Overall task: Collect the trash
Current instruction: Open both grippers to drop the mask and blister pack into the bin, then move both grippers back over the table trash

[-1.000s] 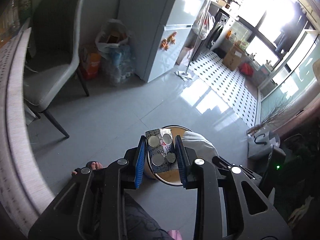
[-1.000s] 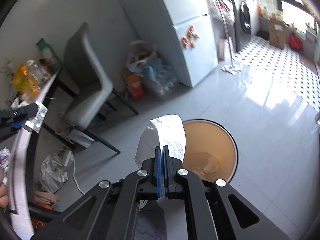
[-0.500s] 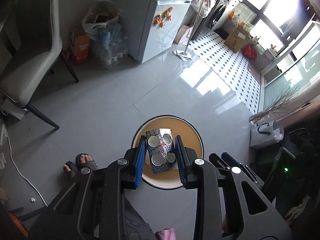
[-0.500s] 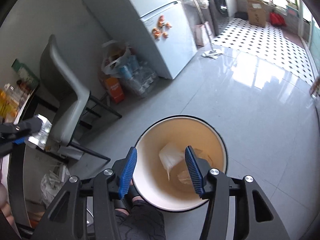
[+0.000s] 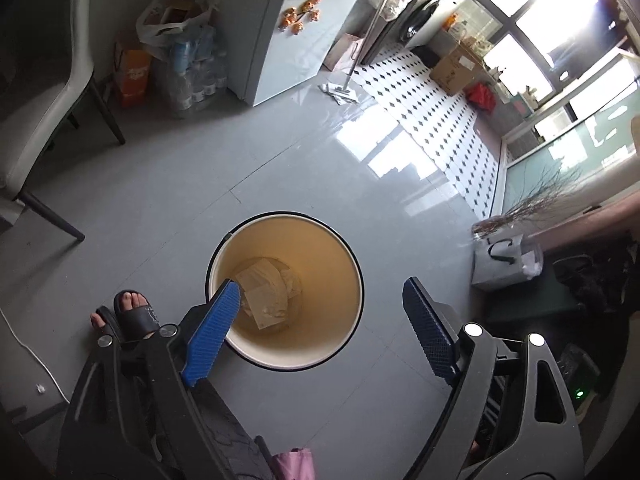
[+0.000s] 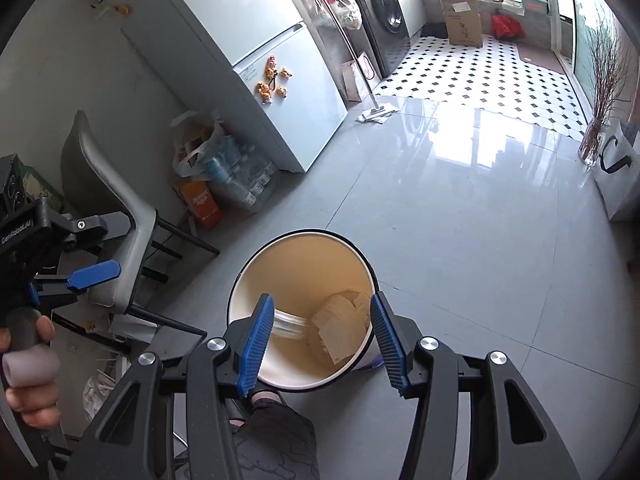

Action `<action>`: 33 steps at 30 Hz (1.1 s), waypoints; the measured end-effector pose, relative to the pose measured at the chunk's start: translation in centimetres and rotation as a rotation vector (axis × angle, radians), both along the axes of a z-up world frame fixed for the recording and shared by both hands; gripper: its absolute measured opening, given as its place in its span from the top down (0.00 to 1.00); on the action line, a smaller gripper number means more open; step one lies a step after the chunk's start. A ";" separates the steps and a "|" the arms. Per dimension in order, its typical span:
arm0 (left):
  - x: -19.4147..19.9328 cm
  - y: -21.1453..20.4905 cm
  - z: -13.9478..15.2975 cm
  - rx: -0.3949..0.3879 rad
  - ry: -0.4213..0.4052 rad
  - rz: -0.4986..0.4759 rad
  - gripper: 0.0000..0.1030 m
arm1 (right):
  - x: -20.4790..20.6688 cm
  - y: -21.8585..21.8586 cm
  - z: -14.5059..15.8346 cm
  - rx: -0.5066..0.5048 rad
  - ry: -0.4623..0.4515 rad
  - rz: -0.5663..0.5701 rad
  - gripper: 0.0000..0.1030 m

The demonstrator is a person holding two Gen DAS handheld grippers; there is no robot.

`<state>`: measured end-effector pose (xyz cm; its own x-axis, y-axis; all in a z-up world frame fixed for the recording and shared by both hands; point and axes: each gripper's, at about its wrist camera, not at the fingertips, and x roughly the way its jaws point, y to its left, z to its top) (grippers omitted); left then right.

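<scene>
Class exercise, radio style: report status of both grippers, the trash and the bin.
Left gripper open, jaws just widened, empty. Right gripper open, empty. Paper trash lying in bin; blurred piece dropping in. Nothing in the way.

There is one round trash bin [image 5: 288,360] on the floor, with crumpled paper [image 5: 266,294] inside. There is one chair [image 6: 116,216], one fridge [image 6: 256,60] and one washing machine [image 6: 390,16]. Two grippers show, the left gripper [image 5: 320,304] and the right gripper [image 6: 322,318].

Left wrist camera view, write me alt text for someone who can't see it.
The open left gripper, blue-padded and holding nothing, hangs above a round cream-coloured waste bin on a grey tiled floor, with crumpled paper trash at the bin's bottom. A foot in a black sandal stands beside the bin.
</scene>
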<state>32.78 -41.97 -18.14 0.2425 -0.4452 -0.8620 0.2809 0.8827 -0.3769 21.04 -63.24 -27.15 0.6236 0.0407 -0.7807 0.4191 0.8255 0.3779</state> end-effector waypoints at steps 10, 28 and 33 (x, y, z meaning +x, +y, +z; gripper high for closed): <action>-4.1 8.3 8.2 -0.023 -0.163 0.073 0.07 | -0.6 3.5 3.9 -0.002 -0.068 0.058 0.36; -12.6 26.9 16.3 -0.014 -0.375 0.358 0.06 | -0.4 16.6 16.5 -0.092 -0.275 0.298 0.10; -15.1 31.3 16.9 -0.029 -0.399 0.430 0.06 | -0.7 21.4 19.1 -0.112 -0.315 0.384 0.08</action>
<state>17.66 -10.62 -1.22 0.7099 -0.2571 -0.6558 0.0250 0.9396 -0.3413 20.38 -41.80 -8.07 0.7859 0.2398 -0.5700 -0.0423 0.9404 0.3373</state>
